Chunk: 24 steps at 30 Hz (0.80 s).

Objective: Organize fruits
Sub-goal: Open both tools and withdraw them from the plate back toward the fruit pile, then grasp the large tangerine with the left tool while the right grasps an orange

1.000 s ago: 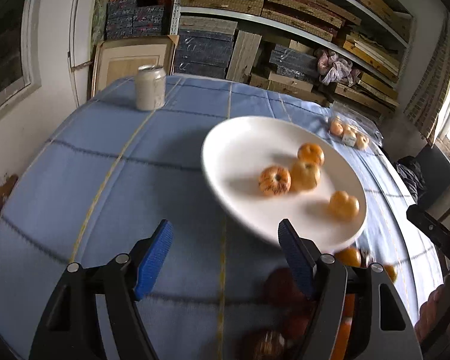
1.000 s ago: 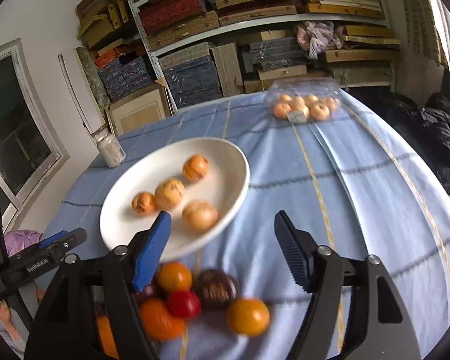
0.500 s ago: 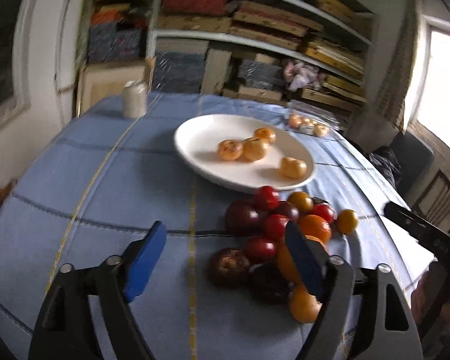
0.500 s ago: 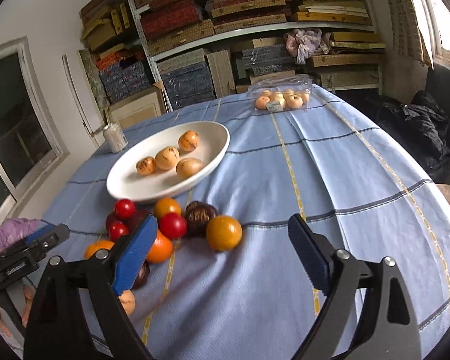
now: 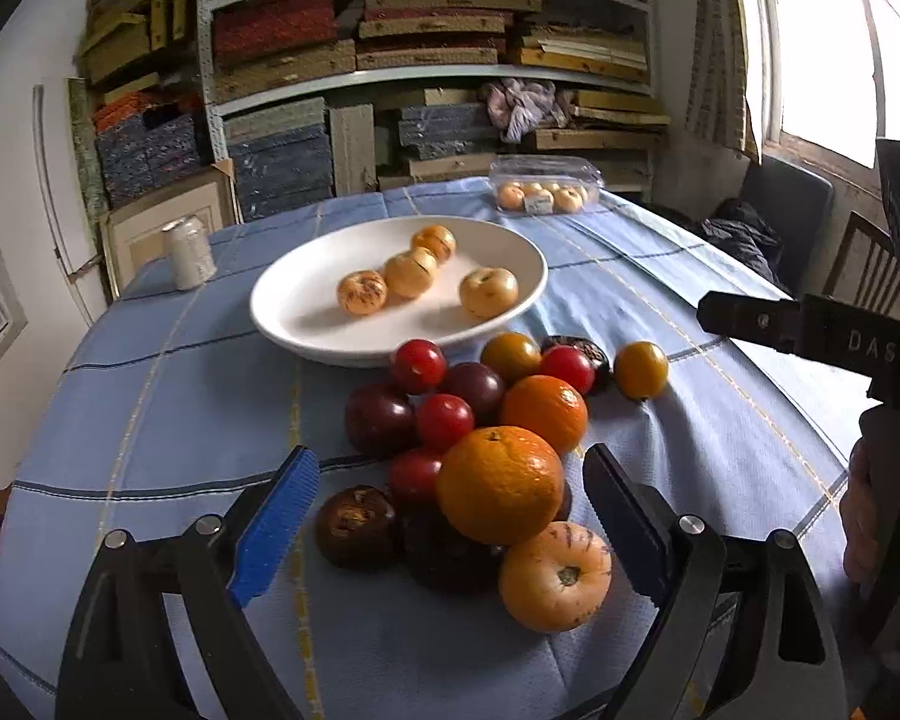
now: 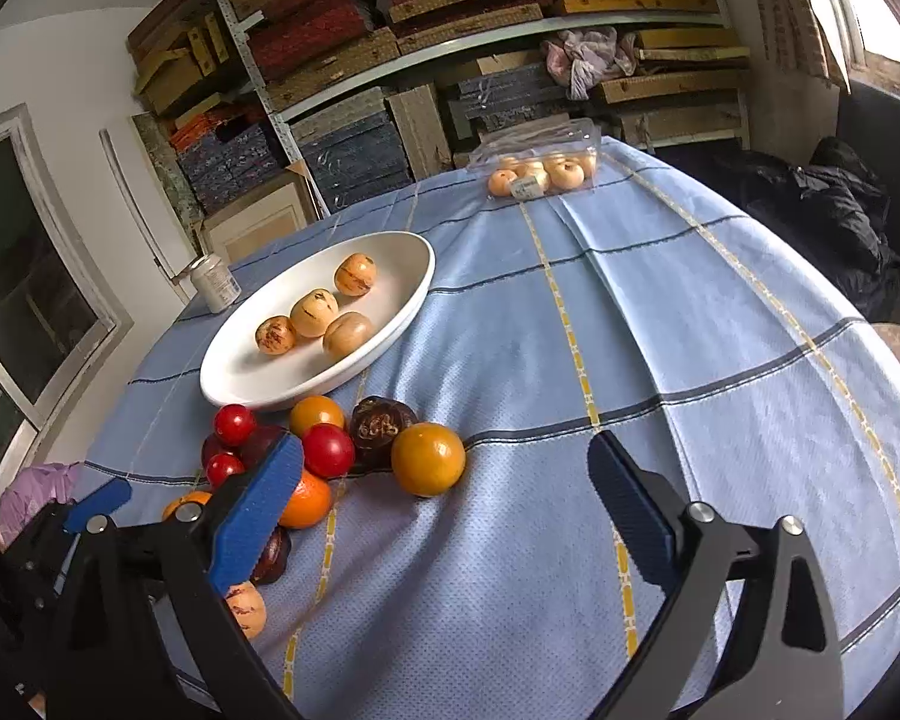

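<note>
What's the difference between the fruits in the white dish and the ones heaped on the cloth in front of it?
The fruits in the white dish are four pale yellow-orange ones with dark streaks, alike and mostly apart; the heap on the tablecloth mixes red, dark purple-brown and orange fruits, crowded together. The dish fruits are similar in size; the heap runs from small red ones to a large orange. All are round and whole.
</note>
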### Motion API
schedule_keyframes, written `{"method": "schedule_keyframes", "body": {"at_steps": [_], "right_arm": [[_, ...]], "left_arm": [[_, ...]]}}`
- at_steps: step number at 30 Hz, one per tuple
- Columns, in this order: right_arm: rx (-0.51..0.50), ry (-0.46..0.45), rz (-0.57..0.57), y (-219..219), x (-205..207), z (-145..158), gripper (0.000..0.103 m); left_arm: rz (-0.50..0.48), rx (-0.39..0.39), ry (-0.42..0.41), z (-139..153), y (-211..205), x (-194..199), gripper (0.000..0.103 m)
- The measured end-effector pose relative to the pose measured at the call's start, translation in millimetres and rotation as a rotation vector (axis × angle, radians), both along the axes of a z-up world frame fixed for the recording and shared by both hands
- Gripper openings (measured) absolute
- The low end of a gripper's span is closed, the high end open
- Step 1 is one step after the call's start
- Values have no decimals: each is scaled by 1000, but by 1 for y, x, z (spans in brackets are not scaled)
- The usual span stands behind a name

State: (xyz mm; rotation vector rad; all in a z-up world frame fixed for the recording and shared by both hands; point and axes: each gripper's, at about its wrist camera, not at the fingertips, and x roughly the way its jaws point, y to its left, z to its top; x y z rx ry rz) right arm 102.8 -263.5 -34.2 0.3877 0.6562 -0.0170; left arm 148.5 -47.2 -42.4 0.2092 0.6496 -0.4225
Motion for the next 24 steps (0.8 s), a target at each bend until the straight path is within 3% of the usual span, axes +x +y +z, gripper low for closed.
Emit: {"method": "schedule_keyframes", "body": {"at_steps": [12,19,24], "right_arm": [[18,13,5,-2,5,-2,95],[18,27,8,0,7,-5,95],[18,36,11,-1,8,-7,95]], "left_arm": [[-30,-35,48,-4,-5,9,89],[-49,-28,59,-6,-7,10,69],[-56,-35,66,-7,-6,10,64]]}}
